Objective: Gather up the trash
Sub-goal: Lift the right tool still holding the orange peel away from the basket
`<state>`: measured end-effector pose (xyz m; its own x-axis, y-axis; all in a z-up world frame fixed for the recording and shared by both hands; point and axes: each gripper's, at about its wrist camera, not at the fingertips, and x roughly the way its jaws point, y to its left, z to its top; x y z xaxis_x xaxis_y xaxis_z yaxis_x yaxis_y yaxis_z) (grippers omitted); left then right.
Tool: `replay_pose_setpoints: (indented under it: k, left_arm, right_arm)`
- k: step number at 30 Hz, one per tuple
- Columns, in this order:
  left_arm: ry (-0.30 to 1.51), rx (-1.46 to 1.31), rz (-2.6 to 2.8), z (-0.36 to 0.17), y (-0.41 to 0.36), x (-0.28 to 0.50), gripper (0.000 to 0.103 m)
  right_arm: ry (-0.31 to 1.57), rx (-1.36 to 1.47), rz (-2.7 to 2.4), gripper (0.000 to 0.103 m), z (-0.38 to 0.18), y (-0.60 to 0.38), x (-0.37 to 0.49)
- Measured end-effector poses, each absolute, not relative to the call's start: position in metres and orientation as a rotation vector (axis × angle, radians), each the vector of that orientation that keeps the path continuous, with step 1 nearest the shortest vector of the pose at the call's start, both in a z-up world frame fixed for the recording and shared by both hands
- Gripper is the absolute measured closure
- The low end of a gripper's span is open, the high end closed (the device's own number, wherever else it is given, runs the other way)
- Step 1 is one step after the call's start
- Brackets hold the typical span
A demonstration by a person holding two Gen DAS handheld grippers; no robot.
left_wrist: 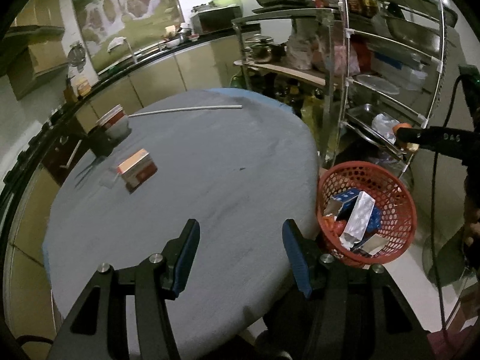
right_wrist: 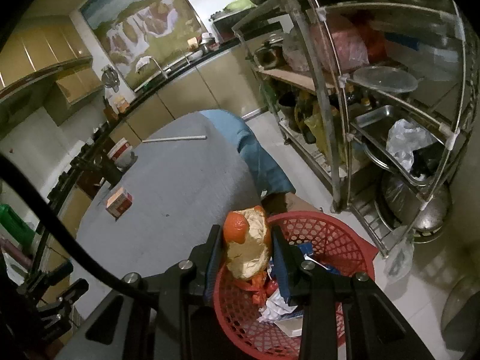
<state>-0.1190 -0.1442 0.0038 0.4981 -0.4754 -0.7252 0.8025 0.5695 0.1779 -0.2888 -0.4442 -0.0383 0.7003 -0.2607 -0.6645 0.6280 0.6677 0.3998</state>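
Orange peel [right_wrist: 246, 240] is pinched between the two fingers of the right gripper [right_wrist: 247, 250]. It hangs over the near left rim of the red basket [right_wrist: 339, 234]. The peel is orange outside and pale inside.

The red basket sits low, just beside the right edge of the round table [left_wrist: 210, 180]. Inside it are a blue box [left_wrist: 348, 201], a shiny silver wrapper [left_wrist: 360, 219], some crumpled white paper [right_wrist: 276, 306] and red scraps [right_wrist: 258, 288]. I cannot read the print on the blue box; it is too small.

The left gripper [left_wrist: 240, 255] is over the near part of the table. Its fingers are spread wide with nothing between them.

The table has a grey-blue cloth. On its left side lies a small orange and red box [left_wrist: 137, 169]. Its writing is too blurry to read. Farther back on the left stands a cup with a red band [left_wrist: 114, 120]. A long white stick [left_wrist: 186, 109] lies near the far edge.

In the left view, the right gripper shows as a dark arm on the right, with white marks on it that I cannot make out.

A metal rack [right_wrist: 390, 105] with pans, bottles and bags stands to the right of the table. On the far wall hangs a waterfall picture [left_wrist: 126, 9] above a dark counter.
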Motion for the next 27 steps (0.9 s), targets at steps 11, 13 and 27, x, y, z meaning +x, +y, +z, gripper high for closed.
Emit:
replay_pose_setpoints:
  k: [11, 13, 27]
  left_arm:
    - [0.677, 0.499, -0.791, 0.013, -0.12, -0.134, 0.045]
    - [0.664, 0.499, -0.794, 0.016, -0.117, -0.14, 0.045]
    - [0.55, 0.526, -0.837, 0.04, -0.113, -0.187, 0.043]
  right_arm:
    - [0.565, 0.618, -0.537, 0.067, -0.013, -0.419, -0.313]
    - [0.555, 0.616, -0.539, 0.067, -0.011, -0.417, -0.319]
    - [0.491, 0.646, -0.568, 0.067, -0.003, -0.406, -0.377]
